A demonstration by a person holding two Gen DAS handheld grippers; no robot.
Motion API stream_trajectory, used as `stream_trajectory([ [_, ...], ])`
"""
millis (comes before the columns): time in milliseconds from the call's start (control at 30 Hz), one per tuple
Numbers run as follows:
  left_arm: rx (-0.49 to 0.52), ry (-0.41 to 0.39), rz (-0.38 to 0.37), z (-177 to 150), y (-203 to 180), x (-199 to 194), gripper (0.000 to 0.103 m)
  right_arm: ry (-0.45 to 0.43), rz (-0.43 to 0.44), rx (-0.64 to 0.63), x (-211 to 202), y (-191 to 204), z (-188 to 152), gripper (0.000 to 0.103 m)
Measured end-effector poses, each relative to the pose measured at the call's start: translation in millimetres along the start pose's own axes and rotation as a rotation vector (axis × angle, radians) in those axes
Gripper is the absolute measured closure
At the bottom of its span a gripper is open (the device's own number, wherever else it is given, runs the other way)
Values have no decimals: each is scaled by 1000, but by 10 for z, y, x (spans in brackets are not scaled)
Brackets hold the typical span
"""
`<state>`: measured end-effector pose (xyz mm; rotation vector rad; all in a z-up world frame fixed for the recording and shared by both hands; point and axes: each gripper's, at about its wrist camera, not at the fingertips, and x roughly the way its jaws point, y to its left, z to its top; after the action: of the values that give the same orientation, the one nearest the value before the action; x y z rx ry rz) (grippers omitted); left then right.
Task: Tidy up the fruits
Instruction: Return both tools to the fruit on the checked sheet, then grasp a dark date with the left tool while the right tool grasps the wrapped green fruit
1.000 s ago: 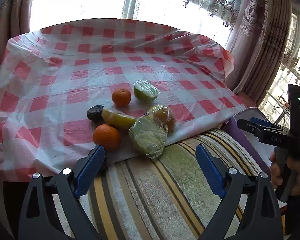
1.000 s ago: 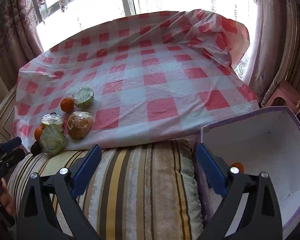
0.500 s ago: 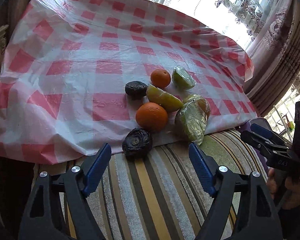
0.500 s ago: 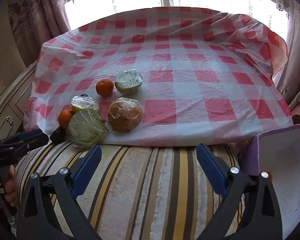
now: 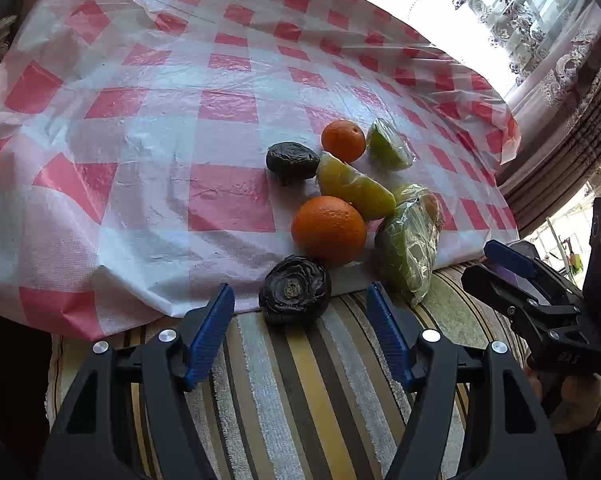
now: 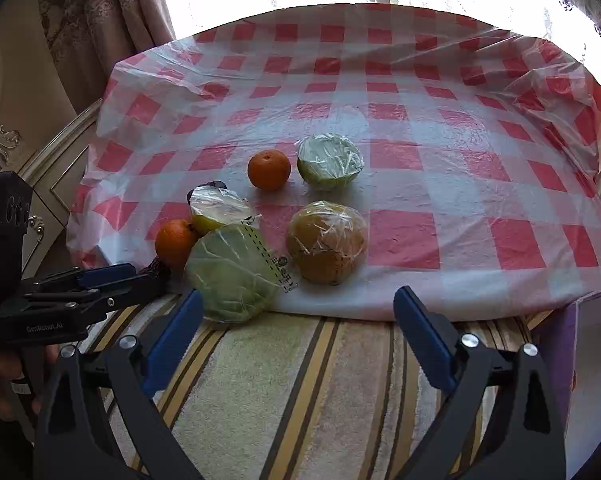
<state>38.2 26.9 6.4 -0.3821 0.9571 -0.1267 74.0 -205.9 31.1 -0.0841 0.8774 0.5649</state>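
Left gripper (image 5: 300,312) spread wide, holding nothing, low over the striped cushion (image 5: 300,400), a dark wrinkled fruit (image 5: 295,289) just ahead between its tips at the edge of the checked cloth (image 5: 140,120). Big orange (image 5: 328,230) right behind it, touching the yellow wrapped wedge (image 5: 354,192). Second dark fruit (image 5: 292,161) and small orange (image 5: 343,141) farther back. Right gripper (image 6: 296,324) also spread, empty, near the wrapped green half (image 6: 232,272); wrapped brown fruit (image 6: 327,242) beside it, another green half (image 6: 330,161) behind.
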Motion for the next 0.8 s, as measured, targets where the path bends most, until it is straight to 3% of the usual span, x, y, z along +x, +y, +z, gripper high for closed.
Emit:
stream_trajectory([
  [133,6,6,2,-1,-1,30,39,16,24,-8,77,83,50,7],
  [467,31,17,14,-17,-20,78,62,42,22,-5,264,318,185,7],
  [800,43,13,17,-34,-28,81,68,74,-9,-18,410,393,216,10],
])
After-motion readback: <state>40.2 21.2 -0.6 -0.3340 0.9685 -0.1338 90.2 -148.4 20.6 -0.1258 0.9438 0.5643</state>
